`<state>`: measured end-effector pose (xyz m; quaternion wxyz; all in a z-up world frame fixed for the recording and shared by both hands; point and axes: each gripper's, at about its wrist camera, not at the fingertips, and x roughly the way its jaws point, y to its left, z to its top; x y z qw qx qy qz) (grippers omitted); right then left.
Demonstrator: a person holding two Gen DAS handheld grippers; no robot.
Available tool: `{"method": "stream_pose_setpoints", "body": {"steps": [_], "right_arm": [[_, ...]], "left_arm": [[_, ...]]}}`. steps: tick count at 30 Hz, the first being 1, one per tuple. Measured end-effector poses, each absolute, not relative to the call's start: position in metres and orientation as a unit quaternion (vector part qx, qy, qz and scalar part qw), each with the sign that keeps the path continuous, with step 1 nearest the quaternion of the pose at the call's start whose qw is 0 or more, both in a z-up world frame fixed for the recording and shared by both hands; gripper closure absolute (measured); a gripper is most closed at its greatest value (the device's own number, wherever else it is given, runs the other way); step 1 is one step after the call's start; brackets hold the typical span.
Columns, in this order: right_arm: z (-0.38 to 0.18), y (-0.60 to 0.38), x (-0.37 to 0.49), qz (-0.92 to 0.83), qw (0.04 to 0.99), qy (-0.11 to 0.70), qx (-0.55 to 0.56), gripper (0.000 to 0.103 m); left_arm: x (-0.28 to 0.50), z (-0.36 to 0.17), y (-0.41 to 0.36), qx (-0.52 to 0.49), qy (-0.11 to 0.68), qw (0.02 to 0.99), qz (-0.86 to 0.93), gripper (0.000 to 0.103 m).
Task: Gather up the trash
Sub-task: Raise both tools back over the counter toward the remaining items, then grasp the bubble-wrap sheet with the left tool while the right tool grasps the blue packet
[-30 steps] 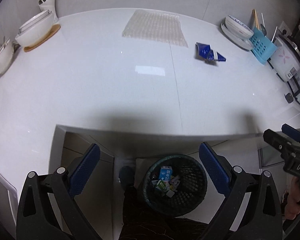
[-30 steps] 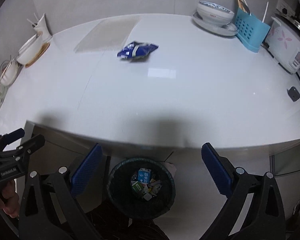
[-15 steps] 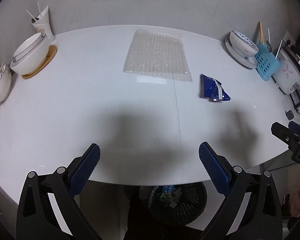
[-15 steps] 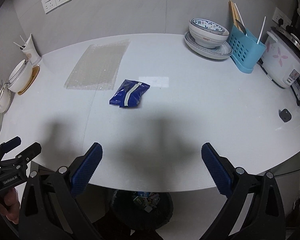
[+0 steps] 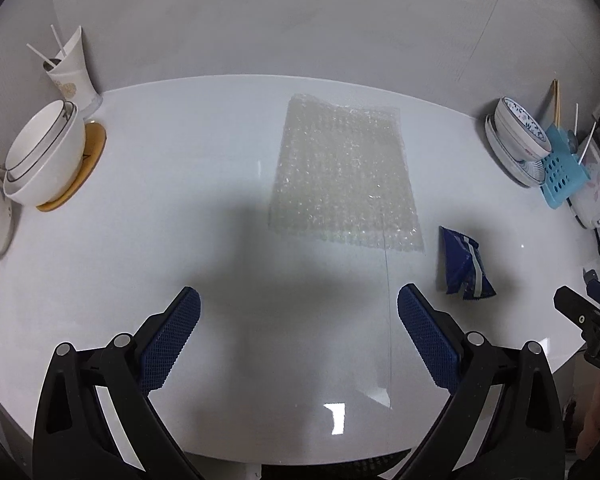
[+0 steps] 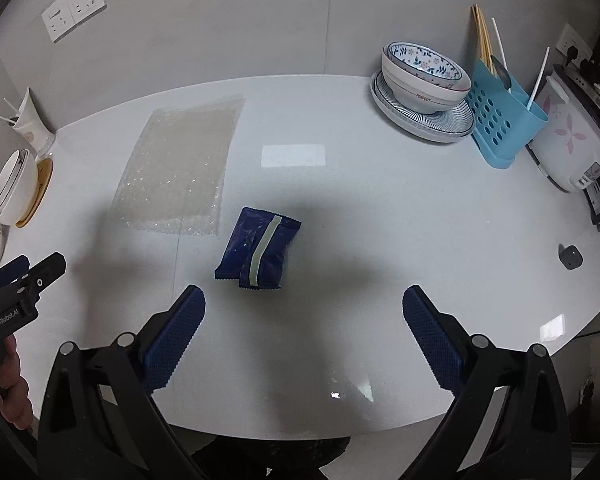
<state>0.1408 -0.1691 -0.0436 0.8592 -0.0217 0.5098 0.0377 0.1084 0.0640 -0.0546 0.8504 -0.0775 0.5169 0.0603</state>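
A crumpled blue snack wrapper (image 6: 258, 249) with a pale stripe lies on the white table (image 6: 360, 216), just ahead and left of my open right gripper (image 6: 303, 302). Beyond it to the left rests a clear sheet of bubble wrap (image 6: 180, 170). In the left wrist view the bubble wrap (image 5: 342, 176) lies ahead of my open left gripper (image 5: 298, 308), with the wrapper (image 5: 462, 264) off to the right. Both grippers hover over the table's near part with nothing between their fingers. Only the dark rim of the bin (image 6: 268, 454) shows under the table edge.
Stacked white bowls (image 5: 40, 160) on a wooden coaster and a cup of straws (image 5: 70, 74) stand at the far left. A patterned bowl on plates (image 6: 424, 92), a blue utensil rack (image 6: 500, 120) and a rice cooker (image 6: 568, 136) line the far right. A small dark object (image 6: 571, 258) lies at the right.
Both grippers have risen from below the table edge and come forward over the tabletop. The bin has dropped almost out of view. The wrapper and bubble wrap now appear much closer.
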Motion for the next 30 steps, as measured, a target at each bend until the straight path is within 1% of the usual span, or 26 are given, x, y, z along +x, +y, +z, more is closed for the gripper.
{"method": "stream_pose_setpoints", "body": {"steps": [9, 14, 21, 22, 24, 26, 28, 30], "right_arm": [[-0.079, -0.155, 0.200, 0.019, 0.816, 0.577, 0.025, 0.009], [-0.098, -0.144, 0.225, 0.003, 0.799, 0.601, 0.029, 0.010], [-0.129, -0.134, 0.250, -0.024, 0.772, 0.635, 0.027, 0.015], [-0.133, -0.133, 0.252, -0.027, 0.769, 0.638, 0.024, 0.016], [-0.142, -0.132, 0.256, -0.030, 0.762, 0.647, 0.027, 0.021], [-0.147, -0.131, 0.258, -0.033, 0.758, 0.650, 0.028, 0.024], [-0.149, -0.128, 0.258, -0.037, 0.757, 0.652, 0.024, 0.025], [-0.152, -0.126, 0.259, -0.037, 0.754, 0.656, 0.024, 0.030]], "left_arm": [[0.176, -0.089, 0.080, -0.074, 0.544, 0.834, 0.057, 0.006], [0.216, -0.112, 0.085, -0.069, 0.564, 0.821, 0.050, 0.006], [0.256, -0.147, 0.087, -0.061, 0.589, 0.805, 0.047, 0.006], [0.260, -0.151, 0.086, -0.059, 0.592, 0.803, 0.046, 0.006], [0.266, -0.159, 0.086, -0.060, 0.597, 0.798, 0.045, 0.006], [0.272, -0.166, 0.084, -0.059, 0.603, 0.795, 0.043, 0.006], [0.275, -0.168, 0.080, -0.046, 0.600, 0.798, 0.046, 0.006], [0.278, -0.168, 0.079, -0.046, 0.601, 0.797, 0.044, 0.006]]}}
